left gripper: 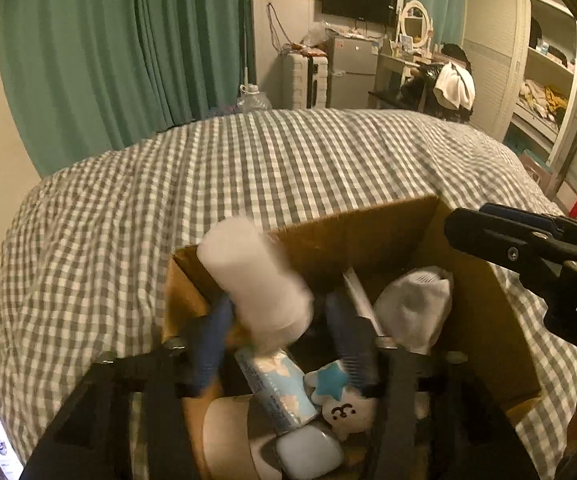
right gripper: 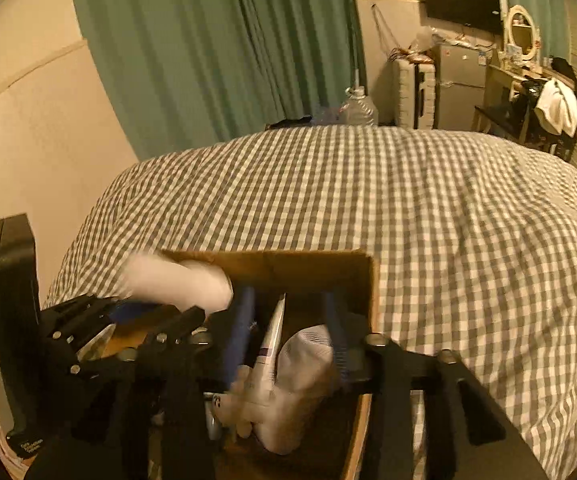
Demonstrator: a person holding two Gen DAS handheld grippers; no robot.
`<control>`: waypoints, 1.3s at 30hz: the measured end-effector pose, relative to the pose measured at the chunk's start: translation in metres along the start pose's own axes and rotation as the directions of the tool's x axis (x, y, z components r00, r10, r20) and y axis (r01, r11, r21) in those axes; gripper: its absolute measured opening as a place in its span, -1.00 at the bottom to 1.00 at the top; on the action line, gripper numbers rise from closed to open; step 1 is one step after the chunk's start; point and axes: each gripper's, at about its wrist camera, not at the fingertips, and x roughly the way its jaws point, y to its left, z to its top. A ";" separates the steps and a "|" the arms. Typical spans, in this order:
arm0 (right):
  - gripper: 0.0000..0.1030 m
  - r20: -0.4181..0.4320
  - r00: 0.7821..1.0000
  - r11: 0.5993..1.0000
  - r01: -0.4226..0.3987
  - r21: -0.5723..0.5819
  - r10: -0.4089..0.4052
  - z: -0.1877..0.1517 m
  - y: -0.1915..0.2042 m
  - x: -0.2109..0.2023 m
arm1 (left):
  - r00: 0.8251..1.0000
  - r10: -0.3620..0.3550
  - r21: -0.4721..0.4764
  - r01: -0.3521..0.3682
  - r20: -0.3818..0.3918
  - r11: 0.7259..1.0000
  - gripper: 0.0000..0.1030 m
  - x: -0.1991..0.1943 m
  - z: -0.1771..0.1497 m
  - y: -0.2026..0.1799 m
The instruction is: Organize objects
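Sitting on the checked bed cover [left gripper: 248, 168], the cardboard box [left gripper: 368, 232] is open-topped, its far rim level and its right wall running back toward the camera. The left tongs [left gripper: 280, 308] hang over the box's left part, spread wide; a white roll [left gripper: 254, 280], blurred, lies between the blue fingers [left gripper: 212, 344] against the left one, above the rim. The right tongs [right gripper: 288, 312] stand spread over the box interior, gripping nothing. Inside lie a white sock [left gripper: 412, 304], a printed tube [left gripper: 276, 388] and a small plush [left gripper: 344, 404], packed close. Beyond the box's far edge the cover stretches bare.
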 end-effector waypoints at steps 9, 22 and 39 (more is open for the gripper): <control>0.01 0.094 0.994 0.999 0.049 0.005 -0.049 0.012 0.015 -0.075 | 0.989 0.041 -0.021 -0.038 0.139 0.999 0.41 -0.093 0.014 0.005; 0.53 0.343 0.933 0.990 0.135 -0.047 -0.111 0.014 0.072 -0.252 | 0.898 0.094 -0.040 -0.085 0.430 0.996 0.91 -0.270 0.018 -0.004; 0.78 0.476 0.868 0.986 0.166 -0.005 -0.144 -0.094 0.085 -0.300 | 0.833 0.146 -0.121 -0.095 0.534 0.988 1.00 -0.300 -0.087 -0.011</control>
